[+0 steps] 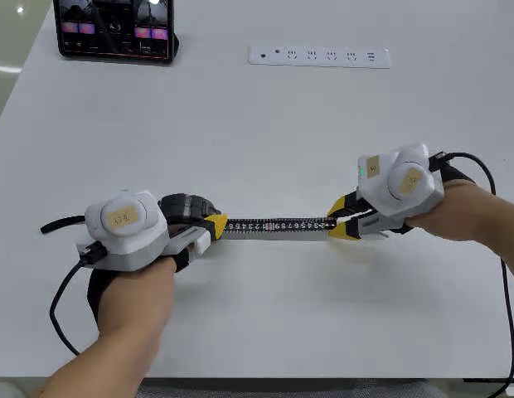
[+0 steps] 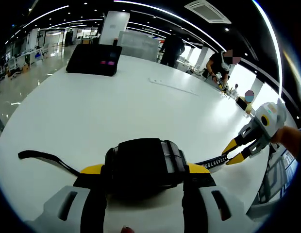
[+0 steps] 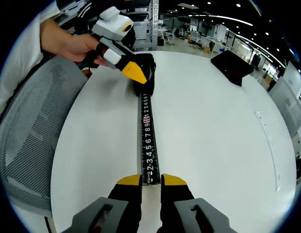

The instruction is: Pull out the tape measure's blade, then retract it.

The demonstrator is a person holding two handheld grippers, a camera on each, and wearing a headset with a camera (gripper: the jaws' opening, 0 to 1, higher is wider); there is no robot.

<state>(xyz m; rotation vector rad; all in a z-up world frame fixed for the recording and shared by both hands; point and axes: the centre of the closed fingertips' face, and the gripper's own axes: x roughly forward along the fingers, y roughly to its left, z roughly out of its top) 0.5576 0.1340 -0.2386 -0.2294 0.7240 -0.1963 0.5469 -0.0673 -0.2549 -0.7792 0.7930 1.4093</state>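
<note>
A black tape measure case (image 1: 187,209) (image 2: 143,165) (image 3: 145,65) rests on the white table, and my left gripper (image 1: 209,230) (image 2: 143,170) is shut on it. Its dark blade (image 1: 278,225) (image 3: 147,141) (image 2: 212,164), printed with white numbers, runs out to the right a short way above the table. My right gripper (image 1: 338,224) (image 3: 151,180) is shut on the blade's end, its yellow tips pinching it. A black wrist strap (image 2: 41,158) (image 1: 60,224) trails left from the case.
A dark tablet (image 1: 116,29) (image 2: 94,59) (image 3: 233,65) stands at the far left of the table. A white power strip (image 1: 319,56) (image 2: 172,86) lies at the far middle. A grey mesh chair (image 3: 29,145) sits at the near edge. Several people (image 2: 172,48) stand at the table's far side.
</note>
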